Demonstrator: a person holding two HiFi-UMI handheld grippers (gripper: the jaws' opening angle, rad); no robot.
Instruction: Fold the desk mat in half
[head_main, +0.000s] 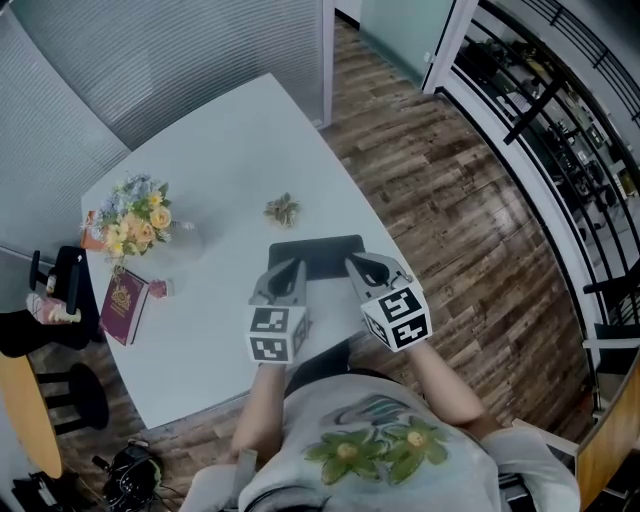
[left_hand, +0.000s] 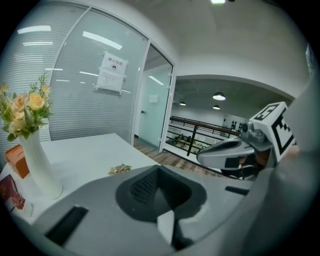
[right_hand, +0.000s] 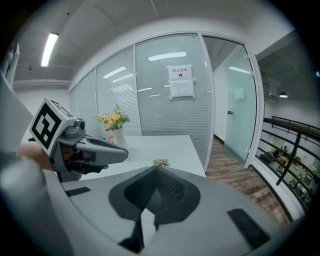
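desk mat: dark desk mat (head_main: 315, 255) lies flat on the white desk (head_main: 220, 150), near the edge in front of the person, long side across.
left tongs: left tongs (left_hand: 159, 168) are closed with the tips meeting, and sit over the mat's near left part. Can't tell if any mat edge is caught between them.
right tongs: right tongs (right_hand: 156, 168) are also closed tip to tip, over the mat's near right part. Same doubt about the mat edge.
tongs relation: side by side and apart, both pointing away from the person.
dried sprig: small dried flower sprig (head_main: 283, 210) lies on the desk just beyond the mat's far edge, not touching it.
vase: clear vase of yellow and blue flowers (head_main: 140, 215) stands upright at the desk's left side, well apart from the mat.
book: maroon booklet (head_main: 122, 305) lies flat near the left edge, closer to the person than the vase.
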